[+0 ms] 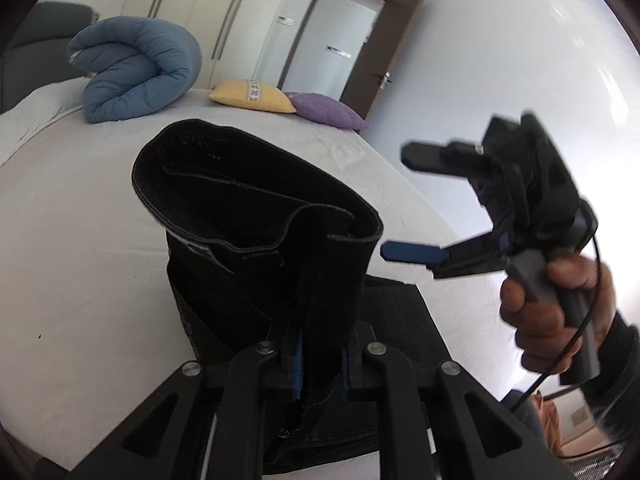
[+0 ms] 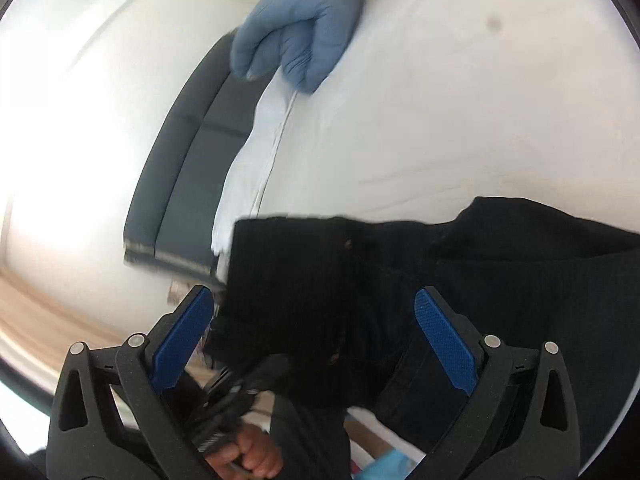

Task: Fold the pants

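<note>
The black pants (image 1: 256, 216) rise in a bunched loop straight in front of my left gripper (image 1: 322, 360), whose jaws are shut on the fabric, blue pads just showing at its sides. More of the pants lies flat on the white bed (image 1: 80, 240) underneath. To the right, a hand (image 1: 560, 304) holds my right gripper (image 1: 400, 204) in the air, jaws wide open and empty. In the right wrist view the right gripper (image 2: 318, 320) stands open above the pants (image 2: 400, 264), its pads clear of the cloth. Below it a hand (image 2: 248, 456) grips the blurred left gripper.
A rolled blue duvet (image 1: 136, 68) lies at the head of the bed by the dark headboard (image 2: 192, 160). A yellow pillow (image 1: 252, 96) and a purple pillow (image 1: 328, 110) sit at the far edge. A brown door (image 1: 384, 52) stands beyond. White sheet surrounds the pants.
</note>
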The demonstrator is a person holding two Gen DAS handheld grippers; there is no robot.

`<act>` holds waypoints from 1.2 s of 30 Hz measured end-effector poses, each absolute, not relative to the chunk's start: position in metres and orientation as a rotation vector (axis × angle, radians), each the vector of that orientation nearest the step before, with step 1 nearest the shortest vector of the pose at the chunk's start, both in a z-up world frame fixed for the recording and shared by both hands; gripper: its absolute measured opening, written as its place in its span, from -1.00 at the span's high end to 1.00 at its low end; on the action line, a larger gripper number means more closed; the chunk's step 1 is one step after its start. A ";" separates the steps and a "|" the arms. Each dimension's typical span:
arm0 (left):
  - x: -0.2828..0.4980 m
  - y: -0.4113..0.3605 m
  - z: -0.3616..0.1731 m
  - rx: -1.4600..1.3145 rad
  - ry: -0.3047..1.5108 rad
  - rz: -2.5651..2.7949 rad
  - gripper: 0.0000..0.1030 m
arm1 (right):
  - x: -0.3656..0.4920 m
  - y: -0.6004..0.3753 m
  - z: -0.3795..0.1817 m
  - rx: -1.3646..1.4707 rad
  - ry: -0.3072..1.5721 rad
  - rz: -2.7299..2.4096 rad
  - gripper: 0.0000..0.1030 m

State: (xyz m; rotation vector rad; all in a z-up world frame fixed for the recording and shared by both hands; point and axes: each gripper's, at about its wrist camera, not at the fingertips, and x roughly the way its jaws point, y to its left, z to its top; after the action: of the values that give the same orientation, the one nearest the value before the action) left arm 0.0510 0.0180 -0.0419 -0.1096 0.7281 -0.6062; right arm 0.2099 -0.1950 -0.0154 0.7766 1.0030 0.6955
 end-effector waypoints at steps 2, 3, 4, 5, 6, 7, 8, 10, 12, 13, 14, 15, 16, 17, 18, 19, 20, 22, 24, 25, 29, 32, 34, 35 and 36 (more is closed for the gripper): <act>0.044 -0.002 -0.044 -0.039 0.736 -0.630 0.75 | 0.204 -0.189 -0.003 0.736 1.030 0.730 -1.00; 0.040 -0.016 -0.046 0.005 0.741 -0.645 0.75 | 0.199 -0.185 0.002 0.715 1.037 0.749 -1.00; 0.038 -0.024 -0.047 0.033 0.745 -0.655 0.75 | 0.195 -0.186 0.007 0.683 1.045 0.750 -1.00; 0.034 -0.034 -0.048 0.065 0.748 -0.666 0.75 | 0.198 -0.171 0.014 0.633 1.063 0.725 -1.00; 0.029 -0.045 -0.050 0.104 0.752 -0.678 0.75 | 0.195 -0.170 0.014 0.564 1.090 0.684 -1.00; 0.025 -0.052 -0.052 0.130 0.754 -0.687 0.75 | 0.193 -0.175 0.016 0.510 1.117 0.646 -1.00; 0.020 -0.060 -0.053 0.159 0.754 -0.698 0.75 | 0.191 -0.177 0.012 0.458 1.156 0.596 -1.00; 0.009 -0.073 -0.058 0.219 0.753 -0.712 0.75 | 0.183 -0.185 0.003 0.443 1.207 0.541 -1.00; -0.003 -0.087 -0.064 0.311 0.734 -0.716 0.75 | 0.171 -0.199 -0.008 0.507 1.222 0.531 -1.00; -0.006 -0.095 -0.066 0.355 0.727 -0.715 0.75 | 0.168 -0.206 -0.015 0.552 1.228 0.530 -1.00; -0.012 -0.103 -0.071 0.405 0.721 -0.715 0.75 | 0.162 -0.214 -0.022 0.620 1.233 0.530 -1.00; -0.019 -0.113 -0.077 0.467 0.709 -0.713 0.75 | 0.157 -0.222 -0.030 0.691 1.229 0.526 -1.00; -0.026 -0.121 -0.082 0.523 0.693 -0.712 0.75 | 0.152 -0.228 -0.038 0.734 1.220 0.520 -1.00; -0.031 -0.126 -0.085 0.559 0.681 -0.712 0.75 | 0.148 -0.234 -0.046 0.753 1.212 0.502 -1.00; -0.036 -0.131 -0.091 0.601 0.672 -0.715 0.75 | 0.144 -0.238 -0.054 0.757 1.213 0.479 -0.99; -0.039 -0.135 -0.094 0.624 0.668 -0.718 0.75 | 0.141 -0.242 -0.063 0.761 1.216 0.451 -0.97; -0.043 -0.138 -0.098 0.651 0.664 -0.723 0.75 | 0.137 -0.245 -0.072 0.768 1.219 0.426 -0.93; -0.048 -0.140 -0.103 0.695 0.650 -0.720 0.75 | 0.135 -0.250 -0.089 0.775 1.223 0.419 -0.65; -0.061 -0.144 -0.109 0.717 0.648 -0.723 0.75 | 0.136 -0.252 -0.105 0.747 1.230 0.403 -0.03; -0.058 -0.145 -0.109 0.722 0.648 -0.721 0.75 | 0.137 -0.254 -0.112 0.737 1.236 0.397 0.13; -0.064 -0.148 -0.112 0.743 0.646 -0.727 0.75 | 0.142 -0.266 -0.136 0.734 1.209 0.388 0.75; -0.060 -0.153 -0.107 0.752 0.639 -0.735 0.75 | 0.136 -0.273 -0.137 0.726 1.163 0.379 0.79; -0.058 -0.159 -0.102 0.757 0.625 -0.744 0.75 | 0.130 -0.279 -0.130 0.724 1.118 0.375 0.79; -0.058 -0.160 -0.101 0.762 0.618 -0.746 0.75 | 0.127 -0.282 -0.126 0.730 1.099 0.372 0.79; -0.057 -0.160 -0.100 0.766 0.610 -0.749 0.75 | 0.124 -0.288 -0.124 0.740 1.086 0.372 0.79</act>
State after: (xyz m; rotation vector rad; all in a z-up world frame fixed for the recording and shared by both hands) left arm -0.0566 -0.1601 -0.1004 0.7657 0.6104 -0.7494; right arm 0.1243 -0.2875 -0.1237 0.7401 1.0859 0.3721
